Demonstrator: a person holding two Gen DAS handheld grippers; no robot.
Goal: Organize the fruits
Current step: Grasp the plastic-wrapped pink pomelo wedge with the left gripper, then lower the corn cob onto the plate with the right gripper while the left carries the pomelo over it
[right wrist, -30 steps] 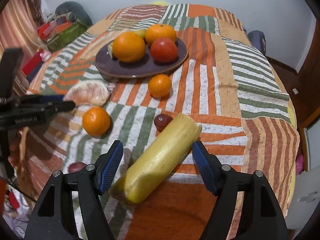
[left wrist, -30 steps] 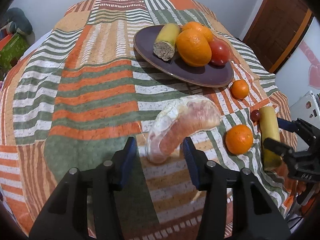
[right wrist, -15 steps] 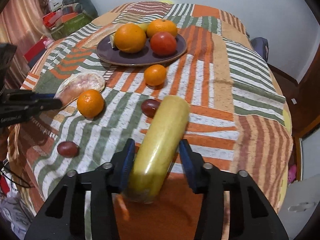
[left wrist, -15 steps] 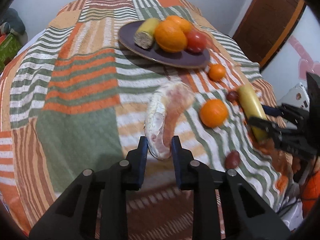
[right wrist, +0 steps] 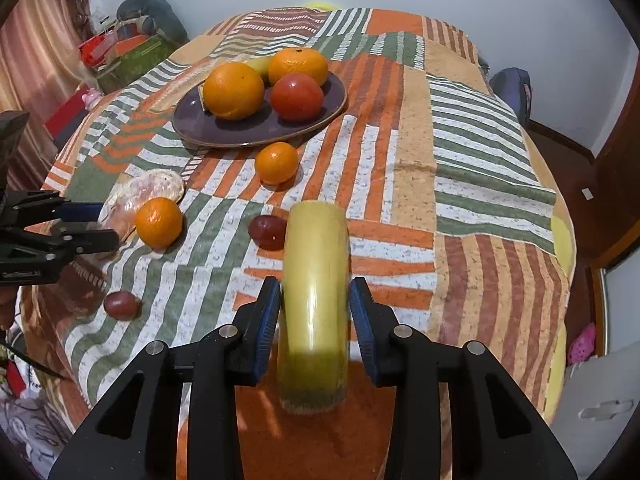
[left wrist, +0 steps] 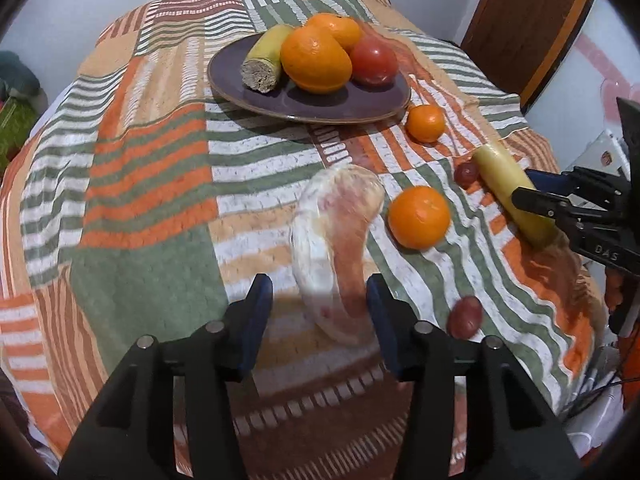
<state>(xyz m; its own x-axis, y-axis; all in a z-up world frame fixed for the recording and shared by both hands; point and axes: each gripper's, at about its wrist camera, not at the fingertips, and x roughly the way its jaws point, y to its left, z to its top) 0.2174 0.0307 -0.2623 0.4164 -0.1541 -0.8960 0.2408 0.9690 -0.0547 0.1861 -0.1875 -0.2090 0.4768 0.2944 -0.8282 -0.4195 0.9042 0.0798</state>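
Note:
A purple plate (left wrist: 360, 108) at the back of the patchwork table holds a banana piece (left wrist: 266, 56), two oranges and a red fruit (left wrist: 374, 62). My left gripper (left wrist: 318, 300) is open around the near end of a peeled pomelo wedge (left wrist: 338, 240) on the cloth, with a gap on the left side. My right gripper (right wrist: 314, 308) is shut on a yellow banana piece (right wrist: 316, 288); it also shows in the left wrist view (left wrist: 512, 196). Loose on the cloth lie two small oranges (right wrist: 158, 222) (right wrist: 277, 162) and two dark plums (right wrist: 267, 231) (right wrist: 120, 304).
The table (right wrist: 460, 184) is round and covered with a striped orange, green and white cloth. Its edge falls away close below both grippers. Boxes and bags (right wrist: 132, 52) stand on the floor at the far left. A wooden door (left wrist: 532, 28) is at the right.
My left gripper's fingers stood closer together half a second ago and have now spread wider around the pomelo wedge. My right gripper has closed onto the banana piece and turned it straight.

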